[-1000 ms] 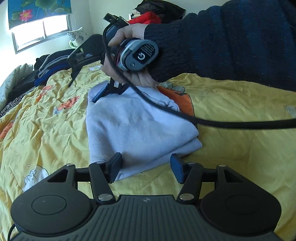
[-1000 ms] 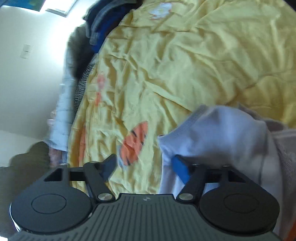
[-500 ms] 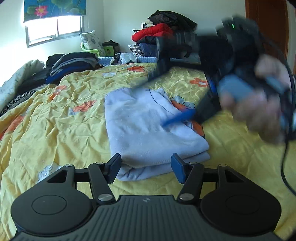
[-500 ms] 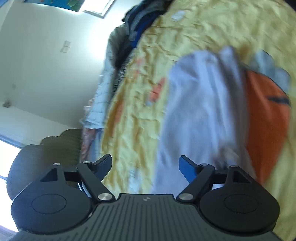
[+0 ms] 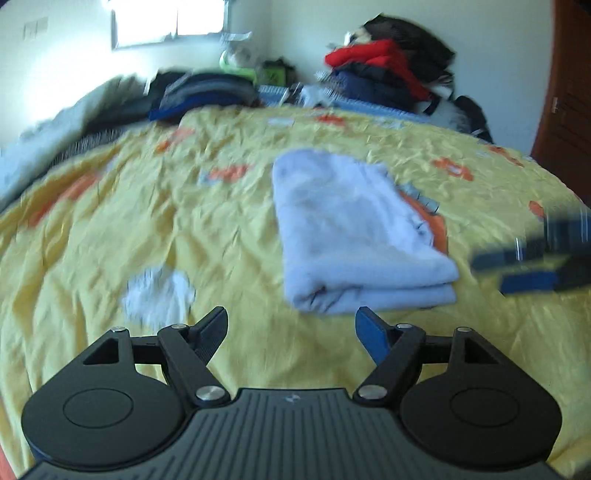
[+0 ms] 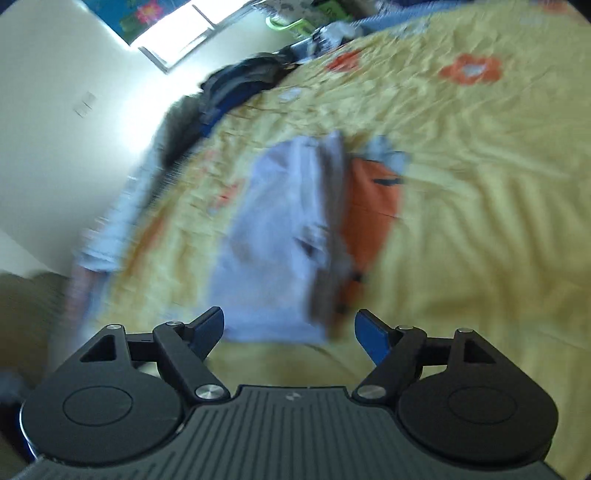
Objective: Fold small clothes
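Claws (image 5: 291, 328) gape; folded garment (image 5: 354, 236) lies lengthwise ahead.

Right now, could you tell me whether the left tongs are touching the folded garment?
Apart: the left wrist view shows yellow bedsheet between the open left tongs and the folded garment.

My right gripper (image 6: 290, 330) with fingers spread wide and empty, above a folded pale-blue garment (image 6: 273, 236) lying on my yellow flowered bedspread (image 6: 480, 184), an orange print patch just beside it, dark clothes pile (image 6: 240, 83) near a bright window (image 6: 177, 33), view blurred.
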`<state>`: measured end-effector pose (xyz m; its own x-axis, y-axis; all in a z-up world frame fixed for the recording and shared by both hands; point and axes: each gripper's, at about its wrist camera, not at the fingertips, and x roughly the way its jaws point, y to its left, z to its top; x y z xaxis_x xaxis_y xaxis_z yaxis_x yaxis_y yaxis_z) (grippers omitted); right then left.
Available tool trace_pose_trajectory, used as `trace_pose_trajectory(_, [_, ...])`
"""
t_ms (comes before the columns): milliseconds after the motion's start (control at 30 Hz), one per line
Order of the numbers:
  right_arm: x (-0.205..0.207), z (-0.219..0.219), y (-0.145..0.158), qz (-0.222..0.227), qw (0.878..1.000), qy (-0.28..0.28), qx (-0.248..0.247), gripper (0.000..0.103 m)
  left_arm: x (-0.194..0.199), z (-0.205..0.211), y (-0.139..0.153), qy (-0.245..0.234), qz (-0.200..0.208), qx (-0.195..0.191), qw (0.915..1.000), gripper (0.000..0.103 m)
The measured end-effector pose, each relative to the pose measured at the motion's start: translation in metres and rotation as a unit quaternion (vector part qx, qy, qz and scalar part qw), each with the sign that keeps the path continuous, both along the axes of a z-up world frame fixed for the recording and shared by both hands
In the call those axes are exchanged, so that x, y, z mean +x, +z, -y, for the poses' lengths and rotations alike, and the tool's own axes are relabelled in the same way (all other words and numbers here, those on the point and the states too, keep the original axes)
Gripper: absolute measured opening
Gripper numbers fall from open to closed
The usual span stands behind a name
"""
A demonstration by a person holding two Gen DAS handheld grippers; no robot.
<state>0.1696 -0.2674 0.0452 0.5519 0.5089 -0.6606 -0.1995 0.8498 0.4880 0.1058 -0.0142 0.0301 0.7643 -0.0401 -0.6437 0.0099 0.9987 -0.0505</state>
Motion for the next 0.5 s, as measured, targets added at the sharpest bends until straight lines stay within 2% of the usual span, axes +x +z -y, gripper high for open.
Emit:
trace_pose_trajectory(133, [-0.030,-0.016,-0.029,0.042,0.989,-0.034,-0.137,0.080,0.005,0.004,-0.013,0.016,-0.027,0.017,0.9994,0.076])
trace_pose_trajectory(167, [-0.033,-0.020,-0.035,0.049,0.987,-0.039,-0.151,0.080,0.007,0.004,-0.016,0.020,-0.035,0.018,0.9990,0.076])
trace_pose_trajectory(233, [-0.041,-0.028,-0.041,0.066,0.983,-0.050,-0.167,0.089,0.009,0.005,-0.024,0.026,-0.047,0.020,0.9984,0.079])
trace_pose_trajectory(267, [-0.043,-0.032,-0.042,0.071,0.980,-0.053,-0.177,0.091,0.008,0.005,-0.025,0.030,-0.039,0.023,0.9985,0.085])
trace_pose_trajectory(333, [-0.041,-0.044,-0.045,0.073,0.975,-0.044,-0.204,0.100,0.007,0.005,-0.028,0.034,-0.035,0.021,0.9986,0.092])
trace_pose_trajectory(400, [-0.042,-0.054,-0.049,0.078,0.969,-0.040,-0.232,0.102,0.006,0.006,-0.032,0.031,-0.036,0.024,0.9986,0.103])
trace_pose_trajectory(500, [-0.045,-0.060,-0.050,0.085,0.964,-0.047,-0.246,0.103,0.002,0.004,-0.035,0.030,-0.023,0.025,0.9990,0.103])
